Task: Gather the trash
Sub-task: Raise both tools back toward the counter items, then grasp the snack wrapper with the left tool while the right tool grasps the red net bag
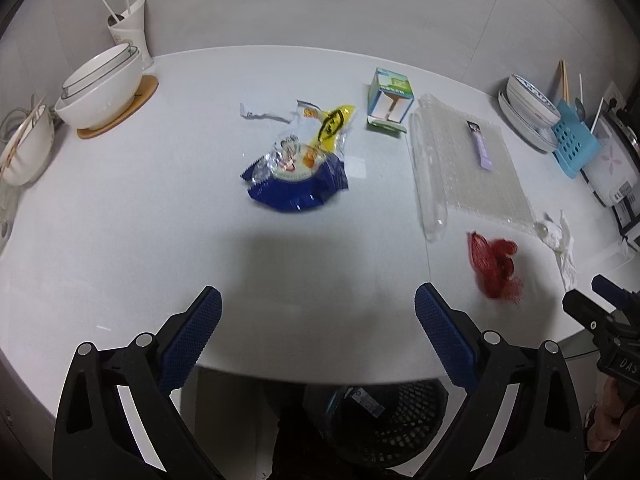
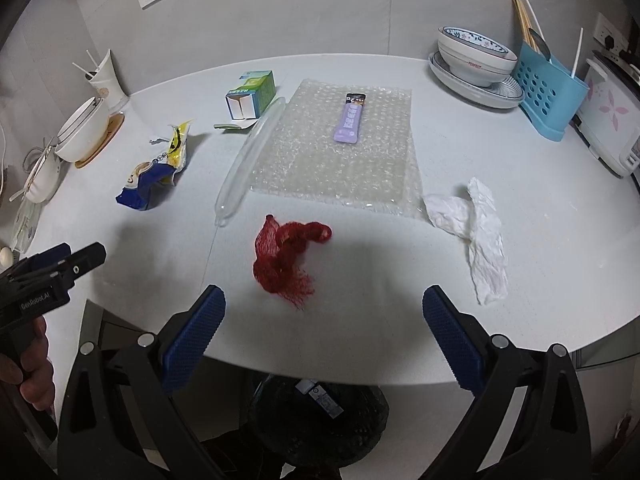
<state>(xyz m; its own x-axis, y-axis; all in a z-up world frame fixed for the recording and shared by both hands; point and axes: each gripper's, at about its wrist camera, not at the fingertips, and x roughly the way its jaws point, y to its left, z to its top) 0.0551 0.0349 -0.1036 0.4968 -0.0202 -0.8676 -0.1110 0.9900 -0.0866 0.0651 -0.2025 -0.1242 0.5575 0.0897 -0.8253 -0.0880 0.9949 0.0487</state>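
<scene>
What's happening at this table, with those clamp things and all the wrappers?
A person is clearing trash off a white table, holding a gripper in each hand. Both the left gripper and right gripper are open and empty, hovering at the near edge. On the table lie a red mesh net, a blue snack bag, bubble wrap and crumpled tissue. A black bin below already holds something.

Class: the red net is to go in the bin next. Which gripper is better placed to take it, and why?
Right. The right gripper is open with the red net just ahead of its fingers; from the left gripper it lies off to the side.
</scene>
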